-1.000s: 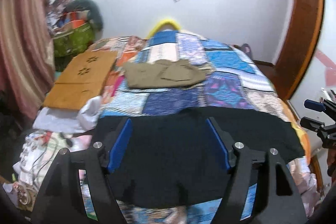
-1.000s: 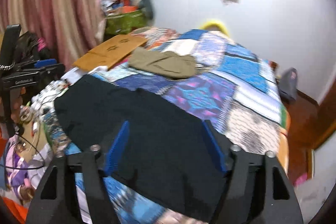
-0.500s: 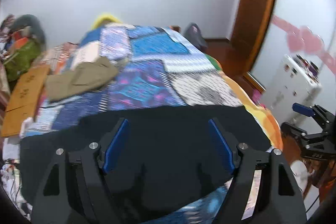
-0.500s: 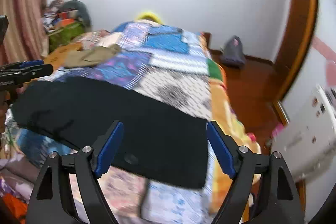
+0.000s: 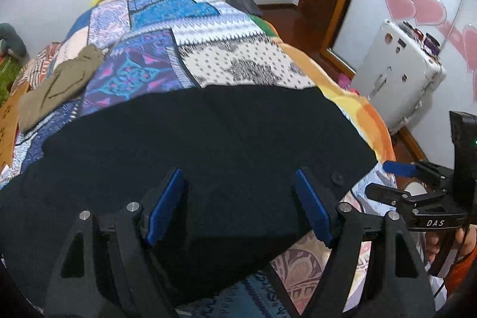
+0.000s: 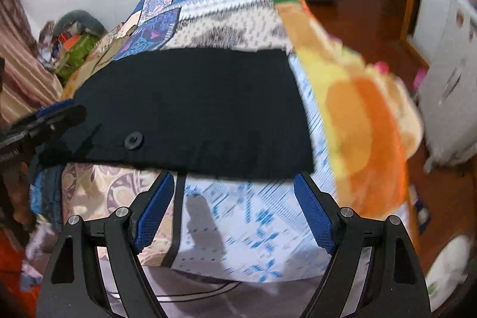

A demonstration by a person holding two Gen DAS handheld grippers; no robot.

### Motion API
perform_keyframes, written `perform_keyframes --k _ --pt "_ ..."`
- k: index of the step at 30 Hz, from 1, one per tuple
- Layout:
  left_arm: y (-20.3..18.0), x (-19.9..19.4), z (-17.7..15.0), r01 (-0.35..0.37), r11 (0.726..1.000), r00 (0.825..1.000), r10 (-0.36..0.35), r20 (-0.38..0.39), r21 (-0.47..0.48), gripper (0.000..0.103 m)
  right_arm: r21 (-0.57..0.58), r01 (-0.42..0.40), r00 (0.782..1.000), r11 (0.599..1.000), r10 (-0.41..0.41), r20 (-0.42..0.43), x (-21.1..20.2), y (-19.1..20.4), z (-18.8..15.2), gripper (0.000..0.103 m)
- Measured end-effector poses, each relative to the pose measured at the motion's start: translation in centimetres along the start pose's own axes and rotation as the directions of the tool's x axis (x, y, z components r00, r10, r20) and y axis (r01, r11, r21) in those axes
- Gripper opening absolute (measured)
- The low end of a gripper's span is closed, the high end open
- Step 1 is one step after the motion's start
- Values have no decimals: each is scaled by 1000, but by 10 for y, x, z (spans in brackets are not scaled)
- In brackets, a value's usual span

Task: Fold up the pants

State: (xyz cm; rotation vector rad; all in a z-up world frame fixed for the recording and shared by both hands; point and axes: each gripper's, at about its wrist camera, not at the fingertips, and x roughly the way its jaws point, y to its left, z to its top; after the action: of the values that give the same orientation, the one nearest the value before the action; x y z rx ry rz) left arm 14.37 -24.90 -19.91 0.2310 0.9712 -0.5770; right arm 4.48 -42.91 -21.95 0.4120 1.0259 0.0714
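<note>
Black pants (image 5: 193, 145) lie flat across the near end of the patchwork bed, and they also show in the right wrist view (image 6: 193, 106), with a black button (image 6: 133, 140) near the waist edge. My left gripper (image 5: 238, 207) is open and hovers over the near part of the pants. My right gripper (image 6: 234, 210) is open, just below the pants' near edge by the waist corner. It also shows at the right of the left wrist view (image 5: 396, 179). The left gripper shows at the left of the right wrist view (image 6: 50, 116).
An olive garment (image 5: 59, 85) lies farther up the patchwork bedspread (image 5: 208, 55). A white case (image 5: 396, 73) stands on the wooden floor right of the bed. Clutter and a striped curtain (image 6: 21, 64) are at the left. The bed's right edge (image 6: 366, 121) drops off.
Both grippers have swung right and come lower toward the waist end of the pants. The pants fill more of both views. Both grippers stay open.
</note>
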Motion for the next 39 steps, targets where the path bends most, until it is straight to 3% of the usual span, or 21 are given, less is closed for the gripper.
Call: perform_keyframes --k 3,10,17,20,25,27,34,39 --pt "-1 8 -5 0 1000 1000 0 -19 2 77 91 -66 997 994 70 -41 9 -9 -9 80" --pt "-7 14 -4 -13 999 1000 13 -17 42 77 196 -143 989 970 148 -9 7 -19 -8 83" --pt "-10 16 -4 -25 998 1000 26 -10 58 77 257 -158 987 953 151 46 15 -22 3 82" --pt "-10 16 -3 -21 998 1000 22 -14 58 77 274 -159 987 948 143 78 15 -24 7 70" --pt "-6 15 -2 -4 999 1000 5 -13 37 77 279 -162 985 946 140 99 15 -30 18 25" --pt "-6 14 -2 -1 1000 1000 2 -12 31 77 267 -161 984 950 134 116 13 -31 23 13" --pt "4 5 2 30 1000 1000 -29 3 -9 77 199 -206 968 958 170 186 -3 -20 43 10" --pt "19 -17 9 20 999 998 -17 66 -32 77 145 -235 951 961 197 236 -17 -2 62 10"
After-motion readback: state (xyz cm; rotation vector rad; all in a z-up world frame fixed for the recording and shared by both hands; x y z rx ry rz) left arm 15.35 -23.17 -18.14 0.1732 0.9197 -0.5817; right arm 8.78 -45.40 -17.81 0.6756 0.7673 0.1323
